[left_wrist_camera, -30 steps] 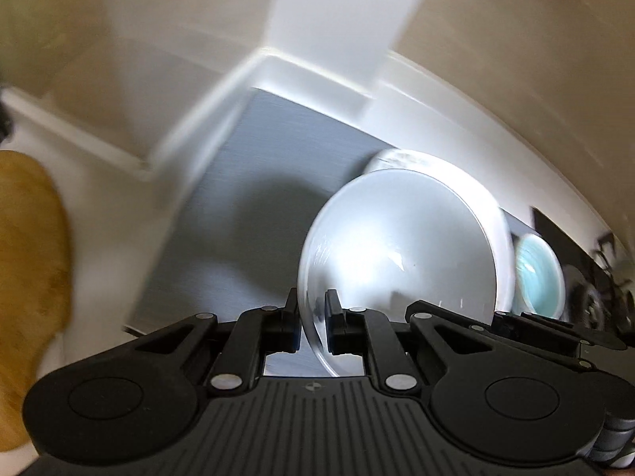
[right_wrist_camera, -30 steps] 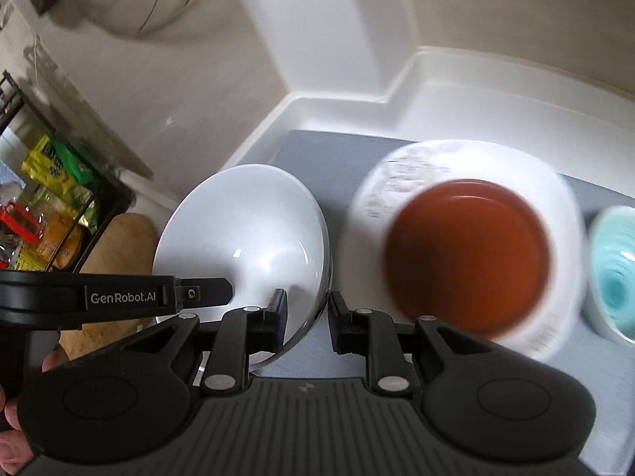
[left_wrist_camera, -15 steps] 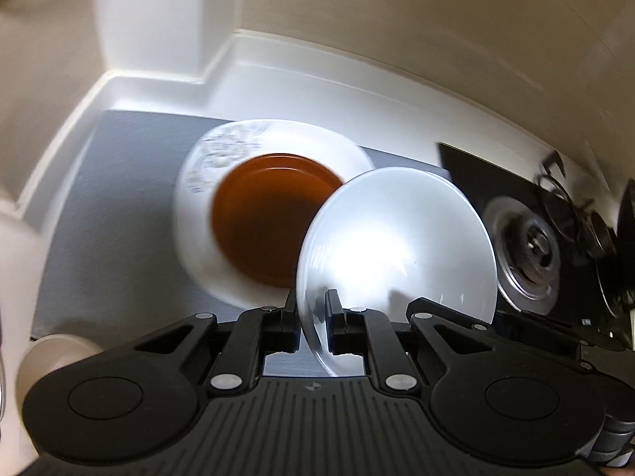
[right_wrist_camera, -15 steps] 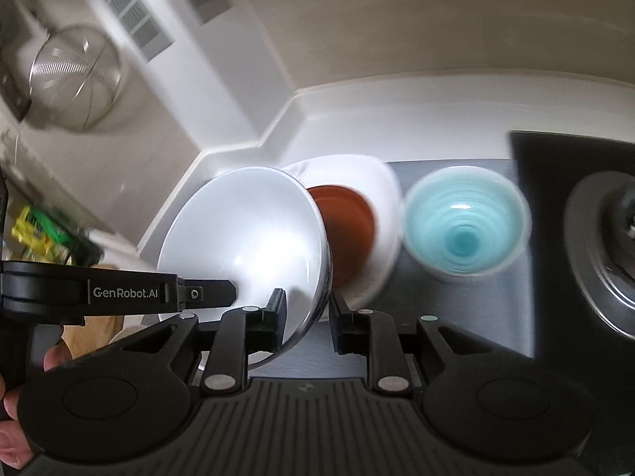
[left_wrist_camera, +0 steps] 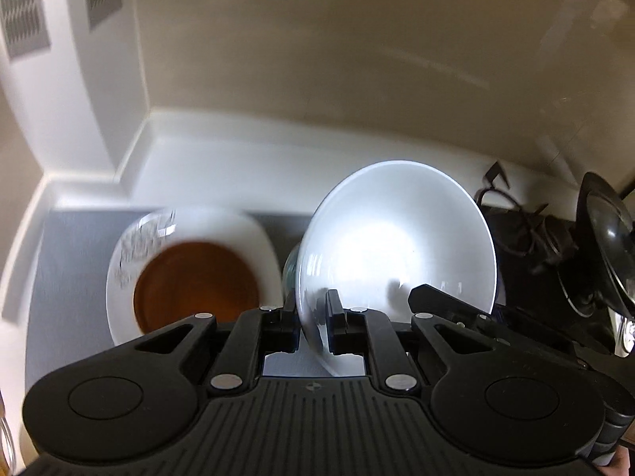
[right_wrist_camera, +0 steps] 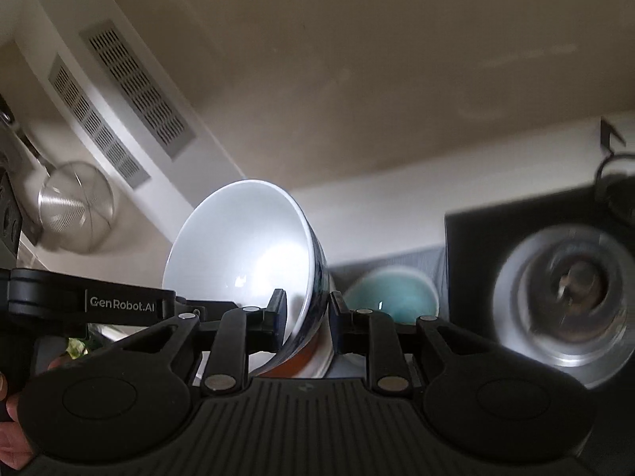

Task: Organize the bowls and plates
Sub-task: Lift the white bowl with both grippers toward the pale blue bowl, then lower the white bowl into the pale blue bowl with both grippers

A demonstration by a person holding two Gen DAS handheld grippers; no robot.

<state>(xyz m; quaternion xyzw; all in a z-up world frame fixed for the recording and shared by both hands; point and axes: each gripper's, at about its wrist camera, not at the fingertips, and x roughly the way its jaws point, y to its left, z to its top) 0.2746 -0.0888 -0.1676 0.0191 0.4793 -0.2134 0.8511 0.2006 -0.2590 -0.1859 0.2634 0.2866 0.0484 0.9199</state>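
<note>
left tongs (left_wrist_camera: 311,317) clamp white bowl (left_wrist_camera: 397,246) rim | brown dish (left_wrist_camera: 194,285) on white plate (left_wrist_camera: 262,246)

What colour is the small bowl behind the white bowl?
Teal, a pale blue-green; the small bowl shows best in the right wrist view.

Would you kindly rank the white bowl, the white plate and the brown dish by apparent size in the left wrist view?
1. White bowl, though it is held in the left tongs close to the camera, so its lead is unsure.
2. White plate.
3. Brown dish, resting on the plate.
</note>
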